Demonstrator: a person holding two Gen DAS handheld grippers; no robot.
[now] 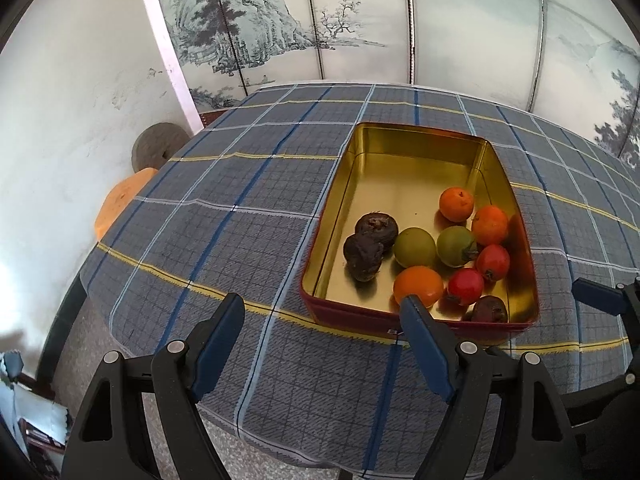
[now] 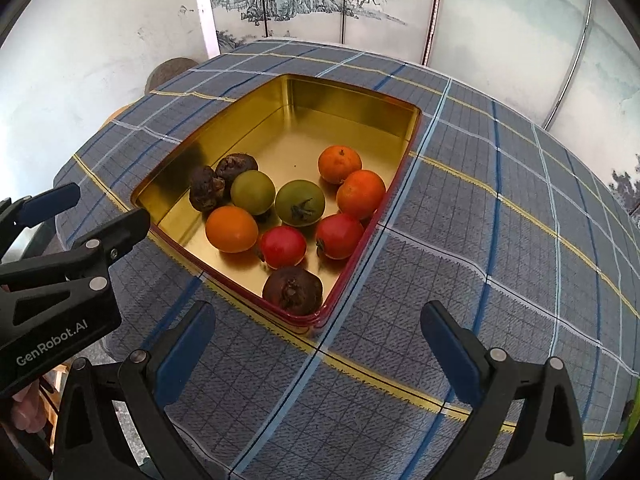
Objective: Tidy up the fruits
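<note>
Fruit fills the near half of a rectangular gold-lined metal tin with red outer walls (image 2: 356, 100), which sits on a round table under a grey-blue checked tablecloth with yellow and white lines (image 2: 480, 208). Along the tin's right wall lie two orange mandarins (image 2: 340, 163), and nearer the front two glossy red tomato-like fruits (image 2: 282, 246) sit side by side. Two round green fruits (image 2: 253, 192) rest mid-tin, with a smooth orange fruit (image 2: 231, 229) just in front of them. Two wrinkled dark brown fruits (image 2: 206, 188) touch each other near the left wall, and a third dark brown fruit (image 2: 293, 290) lies in the near right corner. The tin's far half is bare.

Both grippers hover off the table's near edge. The left gripper (image 1: 324, 316) has its jaws spread wide, holding nothing, its right fingertip (image 1: 412, 308) overlapping the tin's near wall in the left wrist view. The right gripper (image 2: 316, 320) is likewise spread apart and empty.
</note>
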